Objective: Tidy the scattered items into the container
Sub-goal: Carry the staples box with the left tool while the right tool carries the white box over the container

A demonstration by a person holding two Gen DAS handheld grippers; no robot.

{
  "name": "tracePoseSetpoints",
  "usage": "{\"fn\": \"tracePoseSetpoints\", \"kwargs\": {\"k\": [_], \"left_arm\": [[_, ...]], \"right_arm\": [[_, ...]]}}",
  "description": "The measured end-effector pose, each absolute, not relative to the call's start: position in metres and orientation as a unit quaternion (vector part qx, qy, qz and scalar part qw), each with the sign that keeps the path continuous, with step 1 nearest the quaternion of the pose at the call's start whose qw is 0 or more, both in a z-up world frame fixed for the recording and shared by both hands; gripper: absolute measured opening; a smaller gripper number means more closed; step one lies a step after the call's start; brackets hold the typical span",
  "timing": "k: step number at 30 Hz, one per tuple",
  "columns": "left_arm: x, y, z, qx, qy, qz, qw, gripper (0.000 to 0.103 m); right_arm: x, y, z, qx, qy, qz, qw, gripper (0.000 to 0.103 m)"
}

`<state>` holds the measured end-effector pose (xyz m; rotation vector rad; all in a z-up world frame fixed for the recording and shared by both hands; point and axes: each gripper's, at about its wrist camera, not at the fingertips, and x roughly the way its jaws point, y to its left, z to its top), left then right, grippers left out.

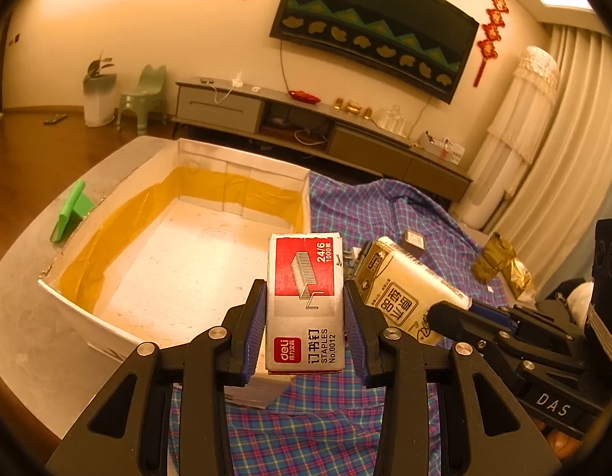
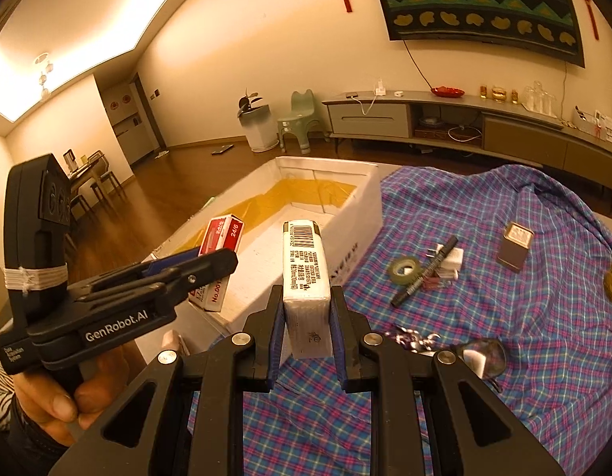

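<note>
My left gripper (image 1: 305, 319) is shut on a red and silver staples box (image 1: 304, 301), held over the near right corner of the white container (image 1: 107, 329) with yellow lining. My right gripper (image 2: 307, 325) is shut on a white tissue pack (image 2: 306, 277), held just right of the container's near corner (image 2: 361, 206). In the right wrist view the left gripper (image 2: 216, 261) and staples box (image 2: 220, 238) show at left. In the left wrist view the right gripper's fingers (image 1: 449, 313) hold the tissue pack (image 1: 401, 289).
On the plaid cloth (image 2: 524, 337) lie a tape roll (image 2: 405, 269), a black marker (image 2: 425, 271), small white items (image 2: 451, 261), a small brown tin (image 2: 515, 246), glasses (image 2: 480, 357) and a gold wrapper (image 1: 500, 261). A green object (image 1: 70, 210) lies left of the container.
</note>
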<state>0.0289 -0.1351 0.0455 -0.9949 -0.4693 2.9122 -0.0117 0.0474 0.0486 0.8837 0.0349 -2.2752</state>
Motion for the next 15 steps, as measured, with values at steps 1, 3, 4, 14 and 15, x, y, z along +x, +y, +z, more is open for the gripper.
{"fn": "tracePoseSetpoints", "kwargs": {"k": [1, 3, 4, 14, 15], "left_arm": [[0.029, -0.137, 0.045, -0.319, -0.152, 0.935, 0.013, 0.039], [0.029, -0.143, 0.045, -0.319, -0.156, 0.935, 0.011, 0.039], [0.030, -0.146, 0.045, -0.318, -0.159, 0.935, 0.009, 0.039], [0.024, -0.186, 0.046, -0.315, -0.192, 0.929, -0.019, 0.039], [0.023, -0.190, 0.047, -0.314, -0.195, 0.929, -0.022, 0.039]], "right_arm": [[-0.013, 0.045, 0.050, 0.341, 0.012, -0.875, 0.344, 0.023], [-0.014, 0.039, 0.052, 0.344, 0.011, -0.872, 0.348, 0.023], [-0.016, 0.035, 0.052, 0.344, 0.012, -0.872, 0.348, 0.023], [-0.027, -0.006, 0.066, 0.342, 0.031, -0.864, 0.367, 0.023], [-0.028, -0.009, 0.067, 0.342, 0.033, -0.864, 0.369, 0.023]]}}
